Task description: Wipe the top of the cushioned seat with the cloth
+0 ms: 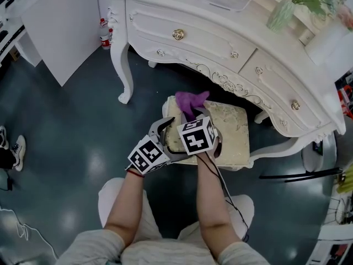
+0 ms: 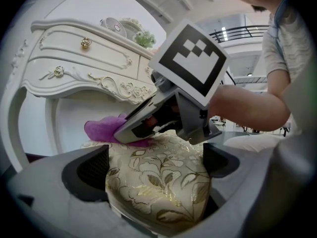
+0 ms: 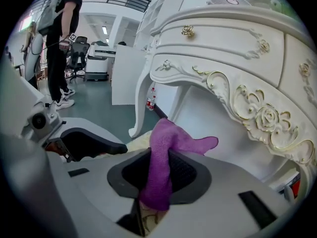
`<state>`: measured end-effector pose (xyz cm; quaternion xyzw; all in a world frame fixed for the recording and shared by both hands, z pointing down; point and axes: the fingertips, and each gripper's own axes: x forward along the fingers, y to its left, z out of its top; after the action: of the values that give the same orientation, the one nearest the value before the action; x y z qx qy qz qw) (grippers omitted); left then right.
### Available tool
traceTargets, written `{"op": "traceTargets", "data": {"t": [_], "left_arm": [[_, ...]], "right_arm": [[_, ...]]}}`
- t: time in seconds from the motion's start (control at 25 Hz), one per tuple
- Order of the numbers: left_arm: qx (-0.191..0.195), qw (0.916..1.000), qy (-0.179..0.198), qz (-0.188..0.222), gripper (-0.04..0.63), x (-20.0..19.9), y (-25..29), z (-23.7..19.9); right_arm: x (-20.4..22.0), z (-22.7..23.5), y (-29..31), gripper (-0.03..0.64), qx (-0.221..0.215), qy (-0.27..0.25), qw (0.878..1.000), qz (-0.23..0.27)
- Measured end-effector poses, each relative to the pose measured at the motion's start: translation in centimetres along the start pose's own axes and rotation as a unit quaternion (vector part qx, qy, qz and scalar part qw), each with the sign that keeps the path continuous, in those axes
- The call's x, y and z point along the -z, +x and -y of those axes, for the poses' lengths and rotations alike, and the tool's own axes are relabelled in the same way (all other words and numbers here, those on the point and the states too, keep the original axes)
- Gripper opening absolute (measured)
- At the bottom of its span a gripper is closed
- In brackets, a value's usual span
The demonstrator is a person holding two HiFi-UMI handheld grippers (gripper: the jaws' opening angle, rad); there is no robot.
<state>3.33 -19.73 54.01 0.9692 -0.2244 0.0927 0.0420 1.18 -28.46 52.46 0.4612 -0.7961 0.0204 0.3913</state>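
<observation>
My right gripper [image 3: 159, 182] is clamping the knitted purple cloth [image 3: 162, 150]. Jaws apart, my left gripper [image 2: 156, 165] is straddling the brocade seat [image 2: 158, 195].

The cushioned seat [image 1: 234, 128] stands near you, its far edge tucked under the dressing table [image 1: 209, 37]. The cloth [image 1: 190, 100] rests on the seat's far left part, pinched in your right gripper [image 1: 192, 116]. Your left gripper [image 1: 163, 129] sits just left of it, jaws apart astride the seat's left edge.

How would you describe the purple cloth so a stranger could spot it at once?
Find the ornate white dressing table; a cream floral cushioned seat sits partly beneath its front. At the seat's far edge, the cloth is pinched in the right gripper, the only bright purple thing among white and cream.
</observation>
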Motion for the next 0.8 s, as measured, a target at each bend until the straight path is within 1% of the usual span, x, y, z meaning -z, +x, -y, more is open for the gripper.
{"op": "traceTargets", "data": {"t": [0.32,0.4,0.48,0.6,0.68,0.8], "left_arm": [[0.002,1.0,0.0,0.002,0.586,0.0,-0.1,0.0],[0.003,1.0,-0.001,0.005,0.586,0.0,-0.2,0.0],[0.004,1.0,-0.001,0.007,0.586,0.0,-0.2,0.0],[0.005,1.0,0.0,0.007,0.586,0.0,-0.2,0.0],[0.004,1.0,0.0,0.007,0.586,0.0,-0.2,0.0],[0.004,1.0,0.001,0.008,0.586,0.0,-0.2,0.0]], "right_arm": [[-1.5,-2.3,0.2,0.087,-0.038,-0.007,0.999,0.014],[-1.8,-2.5,-0.1,0.087,-0.044,-0.008,0.999,0.025],[-2.4,-2.5,-0.9,0.087,-0.057,0.015,0.997,0.051],[-3.9,-1.8,-3.4,0.087,-0.081,0.059,0.989,0.108],[-4.6,-0.9,-5.4,0.087,-0.081,0.071,0.985,0.138],[-5.1,1.1,-8.5,0.087,-0.067,0.093,0.977,0.178]]}}
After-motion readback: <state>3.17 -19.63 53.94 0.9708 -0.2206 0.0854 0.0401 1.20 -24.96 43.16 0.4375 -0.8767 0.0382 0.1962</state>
